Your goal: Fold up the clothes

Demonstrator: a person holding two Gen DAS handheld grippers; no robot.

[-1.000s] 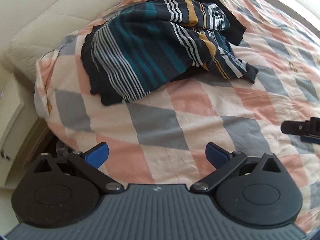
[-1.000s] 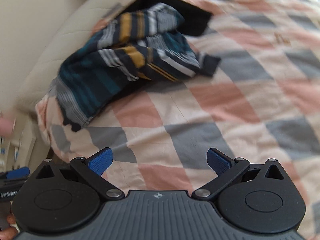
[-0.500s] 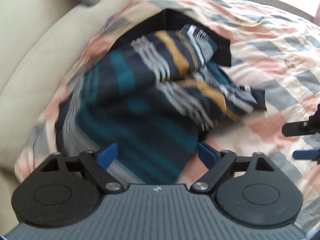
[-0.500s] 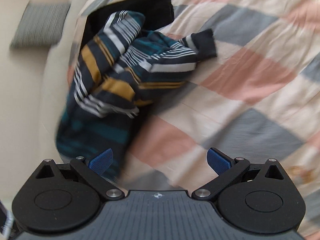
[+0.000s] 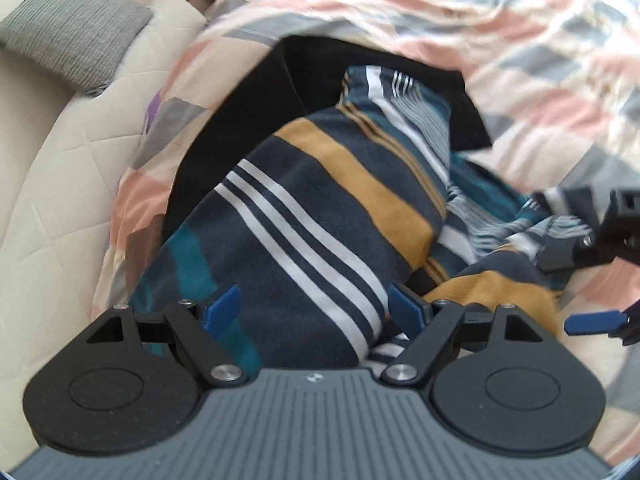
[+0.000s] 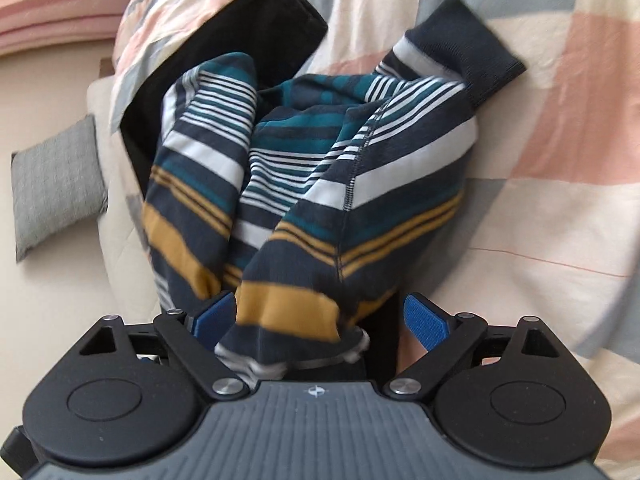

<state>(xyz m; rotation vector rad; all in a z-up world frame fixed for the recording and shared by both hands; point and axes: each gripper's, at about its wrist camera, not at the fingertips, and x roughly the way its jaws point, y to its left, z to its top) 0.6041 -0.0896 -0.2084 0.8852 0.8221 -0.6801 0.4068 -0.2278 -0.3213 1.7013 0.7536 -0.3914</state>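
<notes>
Striped shirt [image 5: 320, 216], crumpled on checked duvet [image 5: 520, 40] over black garment [image 5: 248, 120], now straddled by wide-open left gripper [image 5: 312, 308] and right gripper [image 6: 320, 316], both well back a second ago: closing in for grasp, nothing pinched.

Striped sweater [image 6: 320, 168]: navy, teal, white, mustard bands; crumpled heap atop black garment [image 5: 256, 120], near bed's edge.

I saw soft knit cloth on the striped top [image 6: 320, 184], ribbed at its cuff [image 6: 476, 56]. Quilt [image 5: 520, 60] was matt cotton, creased. Left gripper [image 5: 316, 312]: matt black plastic w/ blue pads, shiny metal pins.
</notes>
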